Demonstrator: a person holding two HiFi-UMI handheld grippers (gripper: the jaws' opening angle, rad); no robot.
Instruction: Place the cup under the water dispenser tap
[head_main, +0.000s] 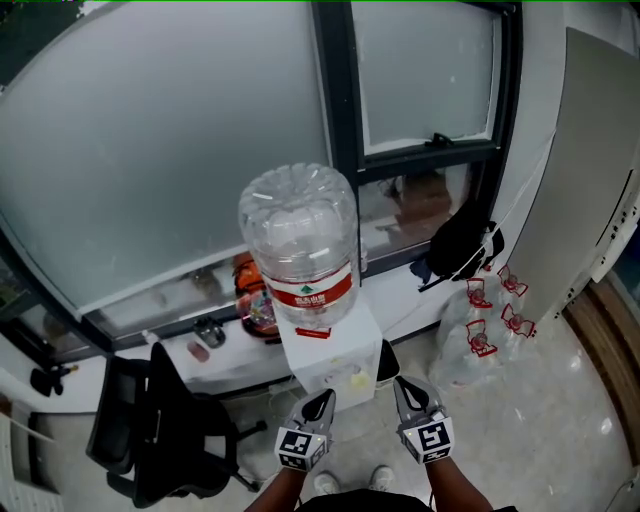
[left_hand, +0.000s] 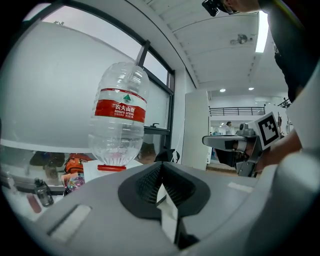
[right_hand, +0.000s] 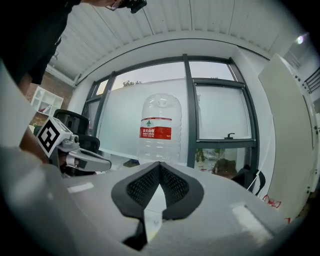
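Two claws, both mine and both closed: my left claw (head_main: 322, 400) and my right claw (head_main: 406, 388) sit side by side at the bottom of the head view. They are held about level and aimed at 12 o'clock toward the water dispenser (head_main: 335, 362). In each gripper view the black ribbed pads (left_hand: 150, 182) meet at their tips, and I can see nothing gripped between them. A white sliver shows through the slot below the pads, but I cannot tell what it is.

The dispenser is a white box just beyond my claw tips. A big clear bottle (head_main: 300, 240) stands upended on top of it, nearly empty, with a red label (head_main: 312, 293) around its lower part. I cannot pick out the cup or the tap in any view.

Behind the dispenser runs a white window sill (head_main: 420, 285) under frosted panes (head_main: 170, 150). From the bottle, an orange bag (head_main: 248, 272) rests on the sill at 9 o'clock, close beside it. A black bag (head_main: 462, 242) slumps on the sill at 3 o'clock, well apart.

From my claws, a black office chair (head_main: 150, 420) stands on the floor (head_main: 540, 430) at 9 o'clock. Clear plastic bags with red print (head_main: 478, 335) lie heaped at 2 o'clock. My shoes (head_main: 350, 482) show between the claws at 6 o'clock.

In the left gripper view the right claw and its marker cube hang at 3 o'clock. In the right gripper view the left claw hangs at 9 o'clock.
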